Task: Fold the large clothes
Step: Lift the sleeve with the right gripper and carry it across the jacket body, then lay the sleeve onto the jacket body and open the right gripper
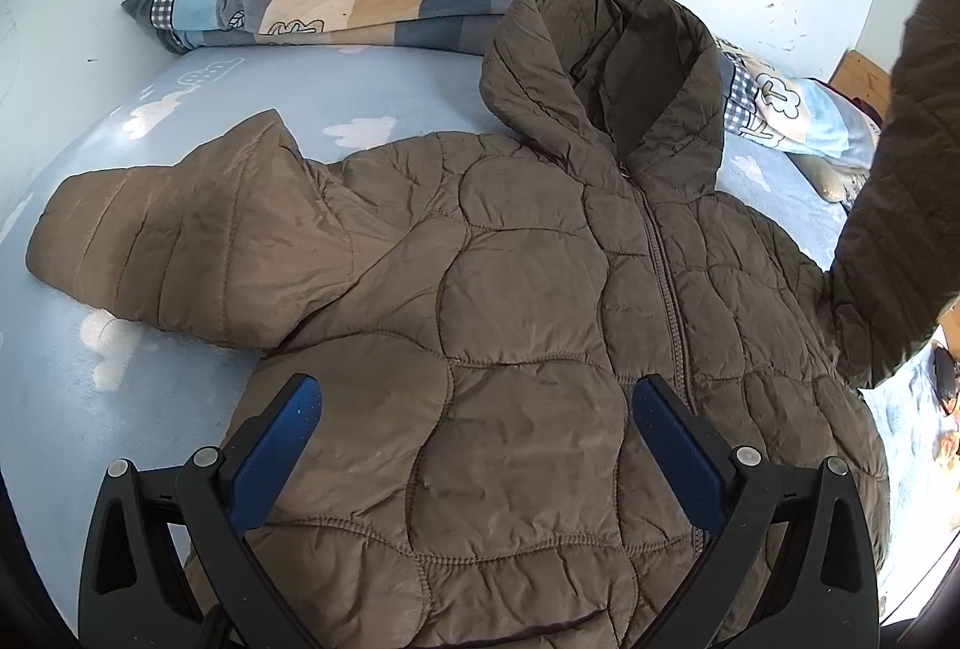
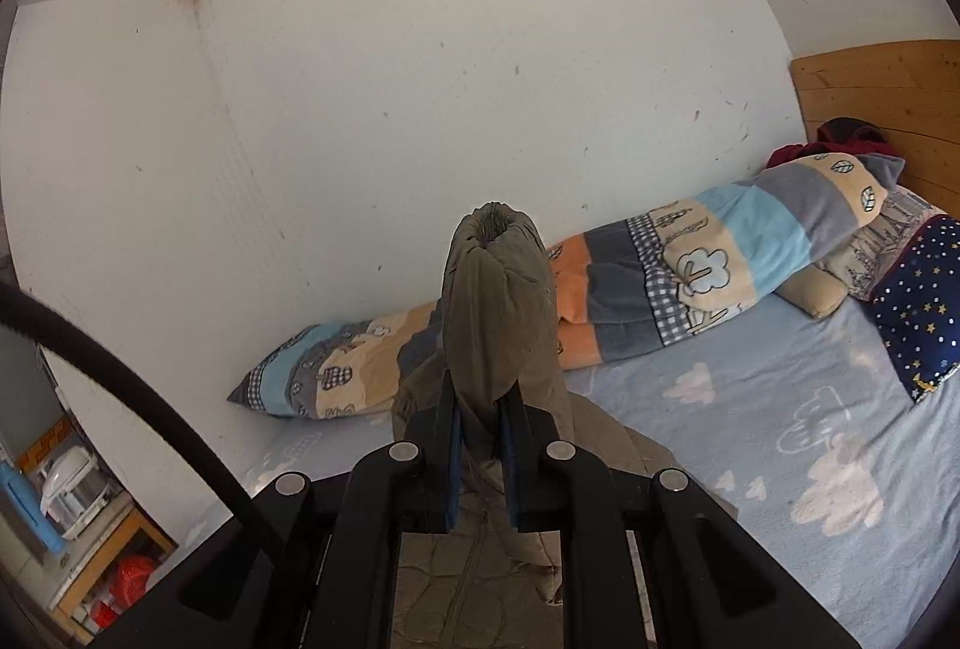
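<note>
Right gripper (image 2: 480, 409) pinches jacket sleeve (image 2: 498, 301); no readable writing shows.

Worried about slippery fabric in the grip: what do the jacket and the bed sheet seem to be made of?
The jacket looks like thin synthetic shell, likely nylon or polyester, over padding: faint sheen, fine crinkles, puffy stitched panels. The bed sheet looks matte and soft, perhaps brushed cotton or fleece; no shine.
</note>
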Available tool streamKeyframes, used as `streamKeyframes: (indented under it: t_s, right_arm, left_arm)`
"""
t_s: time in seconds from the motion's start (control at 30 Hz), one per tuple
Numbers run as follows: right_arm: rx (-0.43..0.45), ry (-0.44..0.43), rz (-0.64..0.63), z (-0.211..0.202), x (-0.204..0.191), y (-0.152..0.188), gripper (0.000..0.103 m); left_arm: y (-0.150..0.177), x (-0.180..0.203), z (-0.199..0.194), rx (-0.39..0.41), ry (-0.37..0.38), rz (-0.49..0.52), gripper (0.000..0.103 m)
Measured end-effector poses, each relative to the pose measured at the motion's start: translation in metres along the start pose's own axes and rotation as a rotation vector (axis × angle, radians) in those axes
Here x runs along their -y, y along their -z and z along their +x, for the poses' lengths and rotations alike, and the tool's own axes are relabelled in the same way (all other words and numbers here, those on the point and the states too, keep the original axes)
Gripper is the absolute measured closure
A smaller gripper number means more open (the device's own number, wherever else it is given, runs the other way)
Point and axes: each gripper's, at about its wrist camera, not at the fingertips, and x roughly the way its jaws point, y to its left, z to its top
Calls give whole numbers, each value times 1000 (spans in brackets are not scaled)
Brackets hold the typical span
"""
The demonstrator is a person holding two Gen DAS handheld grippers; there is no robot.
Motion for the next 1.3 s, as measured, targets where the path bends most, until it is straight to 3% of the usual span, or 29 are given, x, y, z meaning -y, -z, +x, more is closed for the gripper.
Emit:
streamKeyframes:
  t_s: [0.33,0.73,1.07,1.3]
  right_arm:
    - [-228,-106,-59,73,-47,66,91]
    - [-546,-99,-147,161,-76,189,91]
    - [-607,-60,-94,178,-60,228,89]
    - [-598,-120,-112,173,-70,233,81]
  left_arm:
    - [-6,-14,-4,17,-22,-60,0]
    - [-8,-33,-5,25,-66,-138,0]
    - [-12,-42,-2,36,-99,-179,0]
    - [-16,-49,-5,57,-122,-204,0]
